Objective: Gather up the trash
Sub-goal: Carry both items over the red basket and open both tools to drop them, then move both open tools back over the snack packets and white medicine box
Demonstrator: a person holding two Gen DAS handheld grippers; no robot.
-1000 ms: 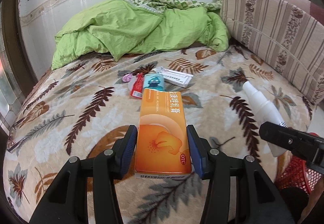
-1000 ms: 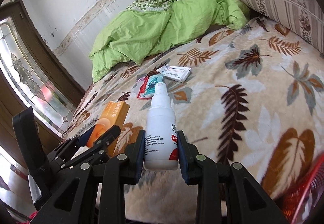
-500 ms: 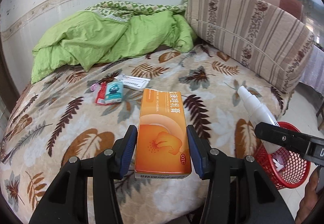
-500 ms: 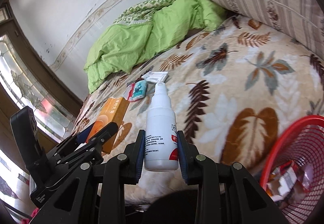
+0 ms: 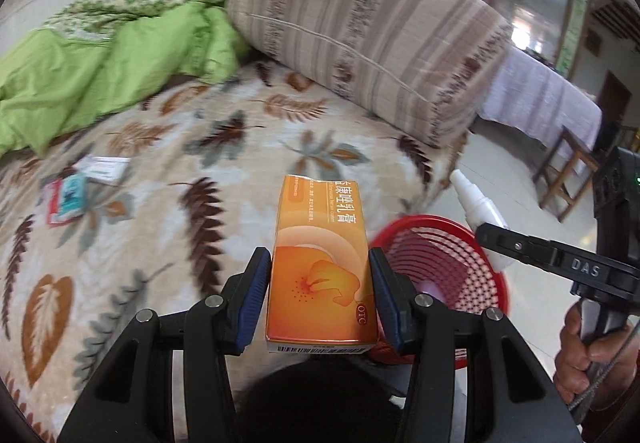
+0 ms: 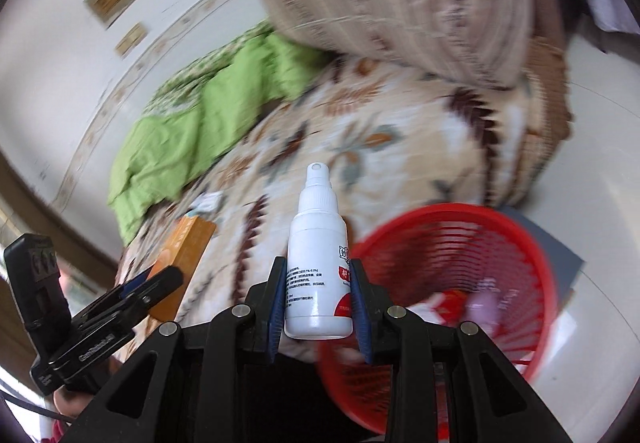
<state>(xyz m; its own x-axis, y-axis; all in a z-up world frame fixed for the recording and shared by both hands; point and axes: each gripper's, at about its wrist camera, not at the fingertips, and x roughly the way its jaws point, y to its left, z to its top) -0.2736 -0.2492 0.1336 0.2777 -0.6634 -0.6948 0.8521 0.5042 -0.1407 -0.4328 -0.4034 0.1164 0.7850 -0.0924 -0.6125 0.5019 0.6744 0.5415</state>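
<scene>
Partly blurred red basket (image 6: 532, 243) contents.

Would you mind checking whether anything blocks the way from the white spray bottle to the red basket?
Nothing visible does. The right gripper holds the spray bottle just left of the red basket, whose open top faces up with only some trash inside.

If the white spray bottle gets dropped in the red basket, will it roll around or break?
The white spray bottle looks like plastic, so it probably won't break. Its body is round and smooth, so it may roll or slide once the right gripper lets go. The red basket already holds some wrappers, which would likely stop it quickly.
</scene>
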